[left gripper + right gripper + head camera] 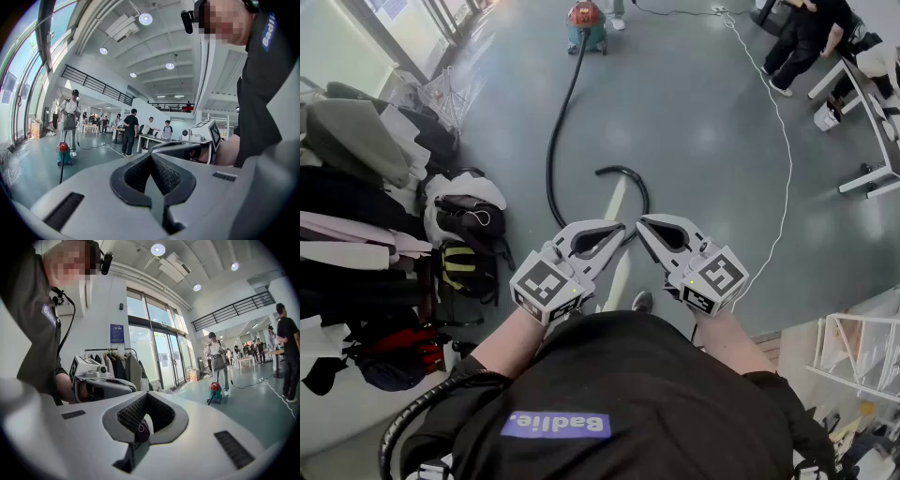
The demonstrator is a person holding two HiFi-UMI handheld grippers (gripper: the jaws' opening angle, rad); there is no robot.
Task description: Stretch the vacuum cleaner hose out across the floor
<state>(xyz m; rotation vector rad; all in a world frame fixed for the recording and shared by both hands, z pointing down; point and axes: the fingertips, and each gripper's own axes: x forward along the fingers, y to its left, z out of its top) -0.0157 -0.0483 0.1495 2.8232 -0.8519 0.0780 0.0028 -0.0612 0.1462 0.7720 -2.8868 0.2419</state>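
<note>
Black hose (pixel 551 155) is laid in the head view from the vacuum cleaner (pixel 586 21) at 12 o'clock down the grey floor (pixel 703 141) toward 6 o'clock, where it is hidden behind the left gripper (pixel 617 228). A hooked length of it reappears just beyond the right gripper (pixel 643 223) and ends near the centre of the frame, so the hose is judged to be doubled back, not stretched. Both grippers are held side by side at 6 o'clock, close to level and well above the floor. In each gripper view the jaw tips are seen pressed together with nothing clamped, and the hose is touched by neither. The step in hand is judged to be the approach before any grasp. For the next move, one pair of jaws is to be opened, lowered to the hooked end, and closed around it; the end is then to be drawn away from the cleaner until the loop is removed. A white cable (pixel 786 150) at 2 o'clock and garments (pixel 356 141) at 9 o'clock are to be avoided.
</note>
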